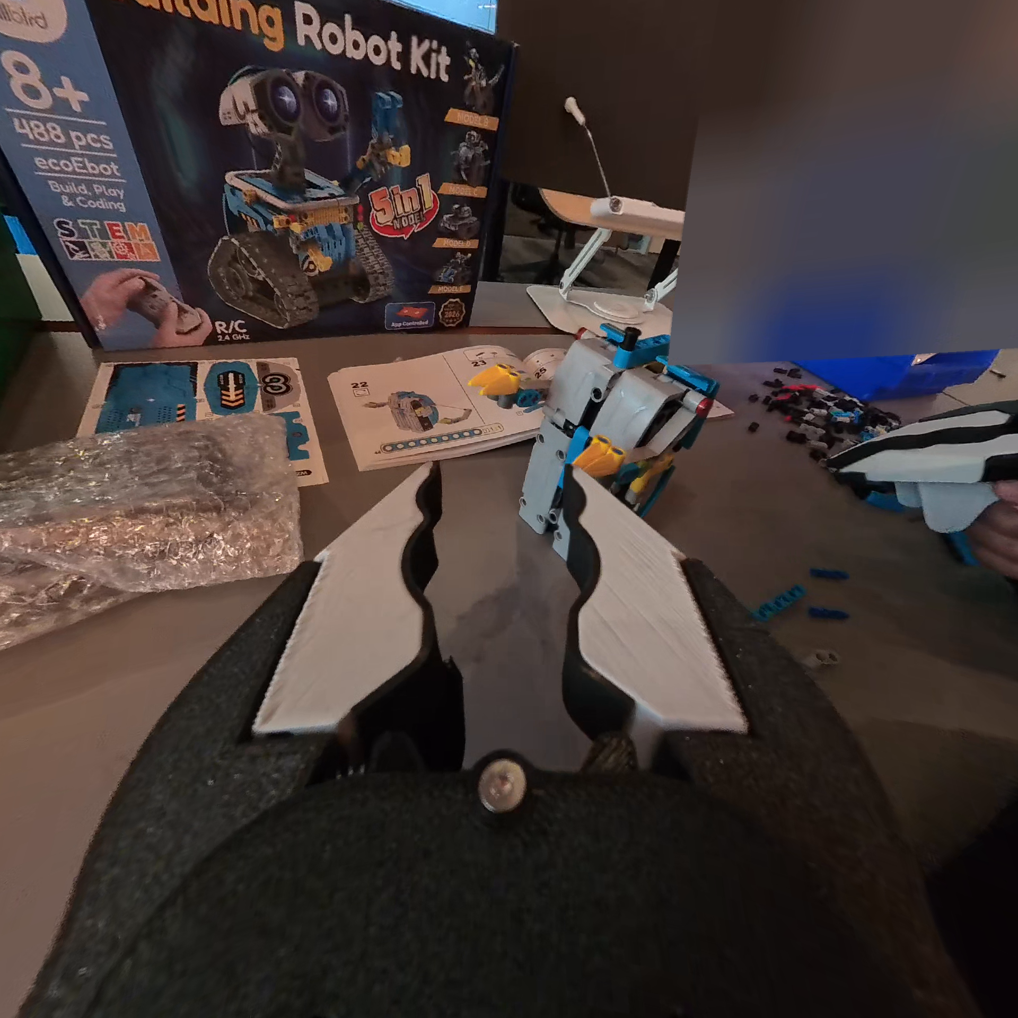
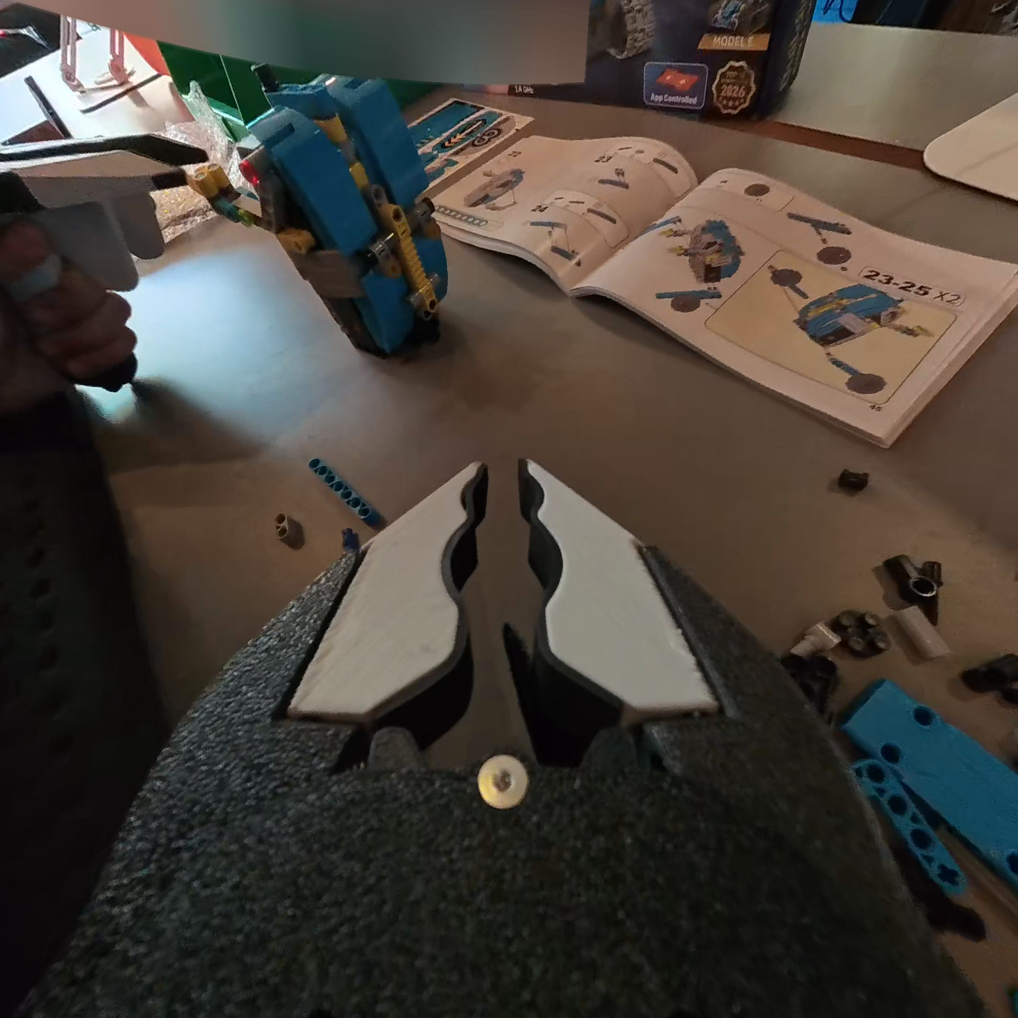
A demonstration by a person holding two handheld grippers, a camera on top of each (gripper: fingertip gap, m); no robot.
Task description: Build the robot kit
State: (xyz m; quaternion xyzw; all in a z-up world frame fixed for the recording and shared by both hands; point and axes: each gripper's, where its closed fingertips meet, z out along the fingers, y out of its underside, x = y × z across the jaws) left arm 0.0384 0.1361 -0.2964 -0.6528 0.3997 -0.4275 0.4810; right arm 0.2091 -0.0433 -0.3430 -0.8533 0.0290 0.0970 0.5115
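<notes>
A grey, blue and yellow brick model point(image 1: 600, 418) stands upright on the grey table point(image 1: 771, 716). My left gripper point(image 1: 502, 474) is open and empty. Its right fingertip point(image 1: 573, 485) is at the model's lower left side, by a yellow piece point(image 1: 600, 454). In the right wrist view the model point(image 2: 352, 220) stands far left, with the left gripper point(image 2: 187, 165) at its yellow piece point(image 2: 206, 179). My right gripper point(image 2: 502, 468) hovers over bare table, empty, its tips a narrow gap apart. It also shows at the right of the left wrist view point(image 1: 843, 463), held by a hand.
An open instruction booklet point(image 2: 716, 264) lies behind the model. A kit box point(image 1: 275, 165), a sticker sheet point(image 1: 204, 391) and a bubble-wrap bag point(image 1: 137, 507) are at the left. Loose small parts point(image 1: 826, 413), a blue beam point(image 2: 344, 490), a grey connector point(image 2: 289, 531) and blue plates point(image 2: 936, 771) lie around. The gap from one gripper's tips to the other's is roughly 25 cm.
</notes>
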